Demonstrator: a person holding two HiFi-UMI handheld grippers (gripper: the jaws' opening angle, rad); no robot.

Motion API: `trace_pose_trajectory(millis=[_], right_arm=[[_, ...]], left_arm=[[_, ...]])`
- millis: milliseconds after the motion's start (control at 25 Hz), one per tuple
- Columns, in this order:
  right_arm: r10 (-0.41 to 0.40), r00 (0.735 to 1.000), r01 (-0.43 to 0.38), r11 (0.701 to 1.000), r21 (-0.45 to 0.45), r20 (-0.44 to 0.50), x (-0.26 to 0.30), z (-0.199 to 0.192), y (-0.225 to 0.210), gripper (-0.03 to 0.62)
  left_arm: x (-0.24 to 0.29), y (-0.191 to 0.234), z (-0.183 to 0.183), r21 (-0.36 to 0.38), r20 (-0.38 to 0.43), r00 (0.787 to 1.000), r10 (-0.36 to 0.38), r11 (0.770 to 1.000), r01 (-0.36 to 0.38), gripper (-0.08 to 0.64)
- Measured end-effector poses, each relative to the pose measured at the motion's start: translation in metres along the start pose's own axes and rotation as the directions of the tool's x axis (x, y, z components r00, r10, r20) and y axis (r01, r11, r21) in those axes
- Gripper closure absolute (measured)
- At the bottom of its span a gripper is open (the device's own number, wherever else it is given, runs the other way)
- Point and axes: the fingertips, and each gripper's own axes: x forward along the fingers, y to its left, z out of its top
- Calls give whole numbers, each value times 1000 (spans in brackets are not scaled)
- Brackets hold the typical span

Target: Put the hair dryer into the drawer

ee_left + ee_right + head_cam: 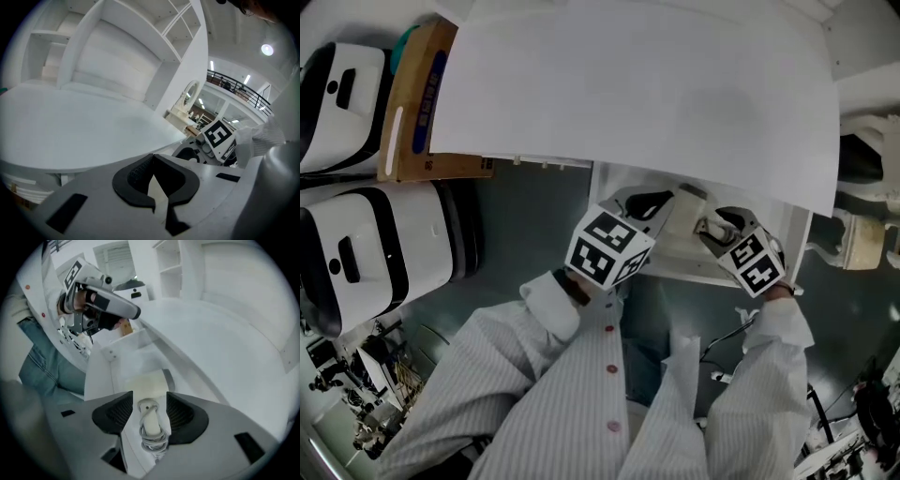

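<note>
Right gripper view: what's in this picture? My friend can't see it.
A white hair dryer lies in an open white drawer, cord wound round its handle. The right tongs are open, one jaw each side of the handle.

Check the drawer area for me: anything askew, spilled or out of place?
Nothing stands out. The hair dryer appears to lie inside the open drawer, its cord wound neatly round the handle, between the right hand-held gripper's parted jaws. The left hand-held gripper is shut and empty.

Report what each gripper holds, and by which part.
Left gripper: nothing, jaws shut. Right gripper: the hair dryer has its cord-wrapped handle between the jaws; whether they clamp it cannot be told.
</note>
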Motion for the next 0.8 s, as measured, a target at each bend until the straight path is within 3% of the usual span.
trace_pose_trajectory(millis=[120,400,480,600,800], right_arm=[[-54,991,49,998,48,119,-26,29,-7,380],[-123,933,82,988,132,338,-101,95,4,380],[-163,897,106,982,159,411,-126,114,5,399],[-252,821,174,965,195,512,-169,142,8,436],[-351,701,275,936,218,621,-231,183,20,469]], left_arm=[[-8,-4,22,27,38,999,0,1000,-1,551],[-35,-30,70,85,123,992,-21,996,11,551],[-42,-39,81,94,150,988,-35,995,21,551],[-58,-51,97,86,197,978,-62,995,46,551],[-93,-67,138,125,307,947,-96,990,60,551]])
